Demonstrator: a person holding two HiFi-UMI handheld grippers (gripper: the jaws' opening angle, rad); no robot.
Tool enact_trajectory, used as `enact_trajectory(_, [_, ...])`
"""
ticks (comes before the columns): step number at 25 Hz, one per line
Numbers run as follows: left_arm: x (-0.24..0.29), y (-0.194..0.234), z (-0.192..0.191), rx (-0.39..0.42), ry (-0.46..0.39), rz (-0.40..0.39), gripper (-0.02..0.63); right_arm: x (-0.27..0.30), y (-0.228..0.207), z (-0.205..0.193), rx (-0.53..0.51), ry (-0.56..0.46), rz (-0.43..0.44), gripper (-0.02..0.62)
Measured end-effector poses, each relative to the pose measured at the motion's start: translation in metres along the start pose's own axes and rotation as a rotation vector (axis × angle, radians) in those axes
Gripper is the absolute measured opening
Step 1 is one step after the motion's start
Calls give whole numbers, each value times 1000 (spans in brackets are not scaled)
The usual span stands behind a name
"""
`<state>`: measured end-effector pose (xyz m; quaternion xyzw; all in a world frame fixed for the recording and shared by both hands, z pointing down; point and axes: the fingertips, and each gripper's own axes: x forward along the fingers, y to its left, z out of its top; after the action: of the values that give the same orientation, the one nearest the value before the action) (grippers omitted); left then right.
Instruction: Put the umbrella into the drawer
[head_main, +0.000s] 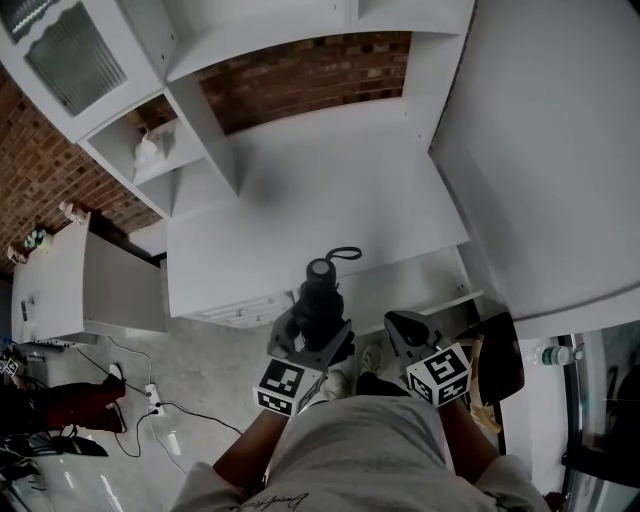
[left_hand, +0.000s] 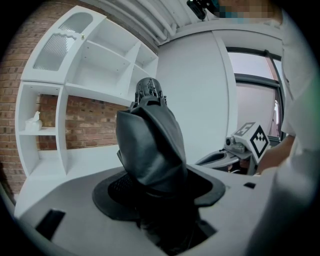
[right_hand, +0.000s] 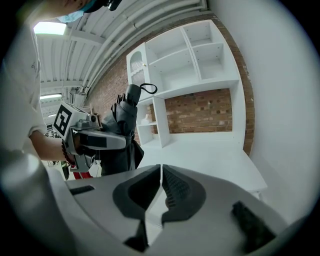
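A folded black umbrella (head_main: 320, 290) stands upright in my left gripper (head_main: 312, 335), which is shut on it near the desk's front edge. In the left gripper view the umbrella (left_hand: 150, 150) fills the middle, with its ribbed handle at the top. The right gripper view shows the umbrella (right_hand: 125, 127) at the left with its wrist loop above. My right gripper (head_main: 405, 330) hangs beside it to the right, shut and holding nothing; its jaws meet in the right gripper view (right_hand: 161, 187). A drawer front (head_main: 430, 285) runs under the desk edge, closed as far as I can see.
A white desk (head_main: 320, 190) lies ahead with a brick wall behind. White open shelves (head_main: 160, 140) stand at the left; a tall white cabinet side (head_main: 540, 150) stands at the right. Cables and a power strip (head_main: 150, 395) lie on the floor at the left.
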<state>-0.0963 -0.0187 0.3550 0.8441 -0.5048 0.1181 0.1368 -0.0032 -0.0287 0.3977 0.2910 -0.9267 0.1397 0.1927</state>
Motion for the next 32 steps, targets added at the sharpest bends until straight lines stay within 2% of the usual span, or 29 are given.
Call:
enact_trajectory(17, [55,22,-6,11,62,17,288,28,-51,-1,40,12,20,29])
enact_trajectory(32, [89,34,-27,29,134,10,288,48,-81,-16,81,46,27,29])
